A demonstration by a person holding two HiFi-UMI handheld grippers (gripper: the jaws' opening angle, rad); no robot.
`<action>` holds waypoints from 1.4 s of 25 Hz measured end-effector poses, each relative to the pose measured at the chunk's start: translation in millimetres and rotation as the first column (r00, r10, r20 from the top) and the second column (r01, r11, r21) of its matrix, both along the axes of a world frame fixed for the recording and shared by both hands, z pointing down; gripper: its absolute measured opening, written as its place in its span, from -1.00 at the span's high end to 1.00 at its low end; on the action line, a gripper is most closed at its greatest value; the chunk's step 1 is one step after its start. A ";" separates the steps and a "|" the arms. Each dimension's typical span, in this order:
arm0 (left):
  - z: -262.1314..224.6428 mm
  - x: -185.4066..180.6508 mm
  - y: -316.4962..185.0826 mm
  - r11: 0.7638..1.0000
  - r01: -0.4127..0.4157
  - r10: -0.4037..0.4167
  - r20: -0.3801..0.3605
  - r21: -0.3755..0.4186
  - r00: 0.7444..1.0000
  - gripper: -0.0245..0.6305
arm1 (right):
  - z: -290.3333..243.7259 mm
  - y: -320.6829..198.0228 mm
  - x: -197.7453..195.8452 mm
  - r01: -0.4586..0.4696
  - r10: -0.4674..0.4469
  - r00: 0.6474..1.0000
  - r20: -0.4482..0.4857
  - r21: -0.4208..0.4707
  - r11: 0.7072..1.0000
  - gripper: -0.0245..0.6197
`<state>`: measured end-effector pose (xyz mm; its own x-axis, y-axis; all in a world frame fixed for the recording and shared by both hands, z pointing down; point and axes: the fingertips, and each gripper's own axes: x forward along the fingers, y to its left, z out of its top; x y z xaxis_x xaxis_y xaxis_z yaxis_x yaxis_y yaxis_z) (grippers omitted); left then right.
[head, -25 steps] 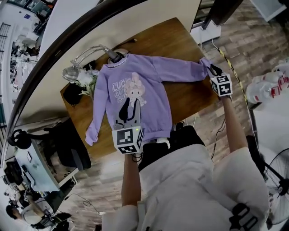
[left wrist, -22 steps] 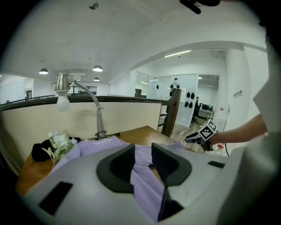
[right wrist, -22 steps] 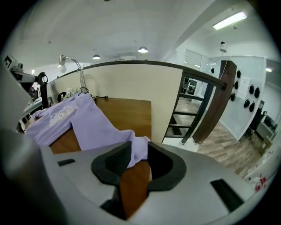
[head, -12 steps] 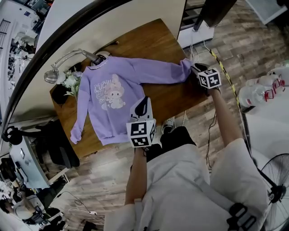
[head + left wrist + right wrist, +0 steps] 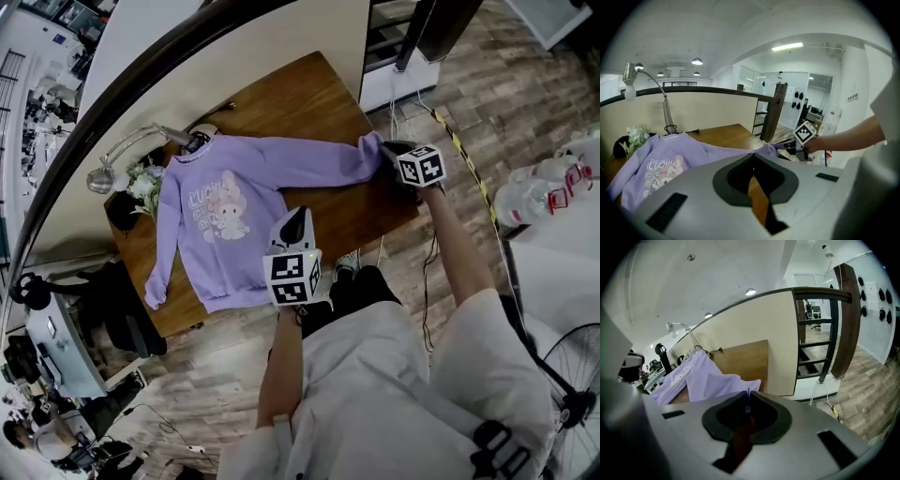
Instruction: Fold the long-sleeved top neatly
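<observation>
– Long-sleeved top: where does it lie against the two grippers?
– Spread on the wooden table. Its body sits at about 9 o'clock from the left gripper, whose tips are at the garment's side edge near the hem. One sleeve runs out toward 3 o'clock, and its cuff ends right at the right gripper
– And how does it look?
– Lilac, front up, with a cartoon rabbit and lettering on the chest. The collar points to 11 o'clock, by the lamp and the flowers; the hem is near the table's close edge. The other sleeve lies down along the body toward 7 o'clock. The body is flat, with soft creases where the stretched sleeve joins
– The jaws?
– The left pair is closed tight. Only wood shows in the gap behind the tips, and I cannot tell whether any cloth is caught. The right pair has just been closing and now pinches a thin sliver of lilac fabric from the cuff, with the sleeve bunched just beyond it
</observation>
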<state>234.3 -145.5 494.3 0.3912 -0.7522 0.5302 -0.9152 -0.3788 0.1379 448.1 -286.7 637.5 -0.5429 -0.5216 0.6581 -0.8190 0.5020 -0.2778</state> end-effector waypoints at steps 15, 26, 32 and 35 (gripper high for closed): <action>27.7 -16.2 -24.4 0.992 0.124 -0.121 0.065 -0.033 0.990 0.85 | -17.4 85.8 52.3 -0.307 0.306 0.951 -0.030 -0.168 0.937 0.79; 30.5 -31.7 -18.8 0.987 0.154 -0.151 0.079 -0.037 0.985 0.85 | -30.4 52.1 -9.4 -0.129 0.159 0.972 -0.175 0.168 0.977 0.90; 16.2 -80.0 -1.2 0.964 0.264 -0.263 0.029 -0.029 0.964 0.85 | 21.3 59.2 9.9 -0.261 0.250 0.942 -0.224 -0.020 0.965 0.90; 12.1 -115.3 6.8 0.947 0.320 -0.320 0.038 -0.008 0.947 0.85 | 7.2 55.5 7.9 -0.253 0.256 0.937 -0.238 0.041 0.967 0.90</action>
<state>119.0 -138.7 506.4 0.1120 -0.8271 0.5507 -0.9923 -0.0635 0.1064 456.0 -231.2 644.8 -0.2185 -0.6286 0.7464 -0.9614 0.2697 -0.0543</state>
